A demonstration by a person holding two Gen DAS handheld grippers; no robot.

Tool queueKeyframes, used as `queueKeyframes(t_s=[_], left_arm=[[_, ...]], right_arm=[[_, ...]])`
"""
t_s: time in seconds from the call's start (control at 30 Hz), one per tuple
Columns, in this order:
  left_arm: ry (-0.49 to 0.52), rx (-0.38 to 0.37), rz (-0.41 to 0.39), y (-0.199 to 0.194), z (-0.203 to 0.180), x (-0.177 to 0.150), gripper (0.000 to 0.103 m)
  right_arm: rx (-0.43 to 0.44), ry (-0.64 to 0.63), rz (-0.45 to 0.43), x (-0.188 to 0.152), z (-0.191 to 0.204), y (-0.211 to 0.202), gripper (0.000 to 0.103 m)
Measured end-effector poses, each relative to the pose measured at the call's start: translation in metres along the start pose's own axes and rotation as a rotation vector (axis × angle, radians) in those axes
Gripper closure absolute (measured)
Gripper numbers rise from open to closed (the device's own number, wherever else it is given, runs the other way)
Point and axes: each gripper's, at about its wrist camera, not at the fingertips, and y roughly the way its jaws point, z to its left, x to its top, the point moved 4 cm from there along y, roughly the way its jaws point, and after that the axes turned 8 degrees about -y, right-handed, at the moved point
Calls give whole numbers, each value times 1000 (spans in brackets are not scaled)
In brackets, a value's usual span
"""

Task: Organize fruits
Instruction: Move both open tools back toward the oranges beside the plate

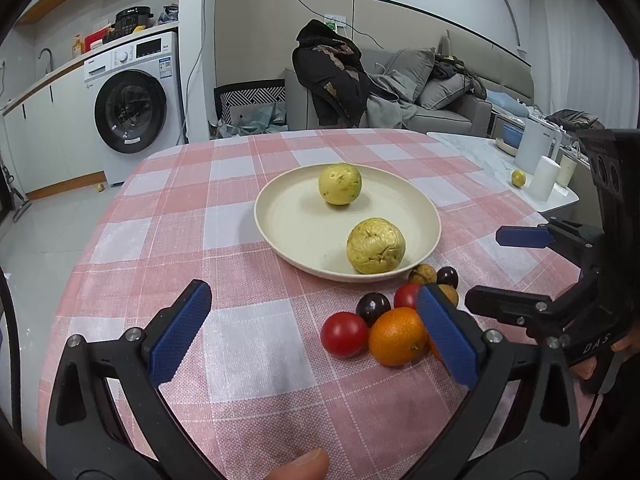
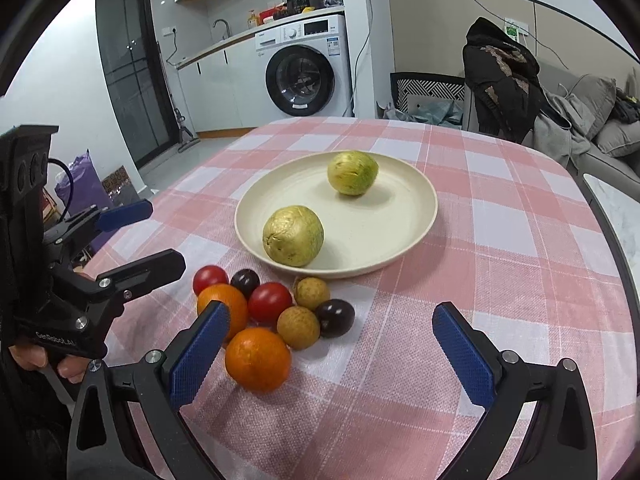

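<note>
A cream plate (image 1: pixel 288 216) (image 2: pixel 384 236) on the pink checked tablecloth holds two yellow-green round fruits (image 1: pixel 376 245) (image 2: pixel 293 235), one near the front rim, one (image 1: pixel 340 183) (image 2: pixel 353 173) further back. In front of the plate lies a cluster of small fruits: oranges (image 1: pixel 397 336) (image 2: pixel 258 359), red tomatoes (image 1: pixel 344 334) (image 2: pixel 270 302), dark plums (image 1: pixel 373 307) (image 2: pixel 335 317) and tan longans (image 1: pixel 422 274) (image 2: pixel 298 327). My left gripper (image 1: pixel 316 332) is open and empty, just left of the cluster. My right gripper (image 2: pixel 332 346) is open and empty, over the cluster's near edge.
A marble side table (image 1: pixel 480 152) at the right carries a white kettle (image 1: pixel 534 146), cups and a small yellow fruit (image 1: pixel 518 178). A washing machine (image 2: pixel 304 68), a chair with a dark coat (image 2: pixel 500 80) and a sofa stand beyond the table.
</note>
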Motion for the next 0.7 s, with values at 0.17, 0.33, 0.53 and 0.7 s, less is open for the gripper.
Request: queueKeyframes(t_s=[0.17,0.33,0.53,0.7], left_arm=[[8,1,10,-2,-4,-5,1],[5,8,18,0,-2,-5,1],[1,9,37,3,0,-9,1],[4,6,47,4,1,-10,1]], right_arm=[[0,-28,35,-6,8,6,0],[9,-52,67,-10,14,11,0],[4,-96,131,-18,24,23,0],[18,-104,151,-21,26,25,0]])
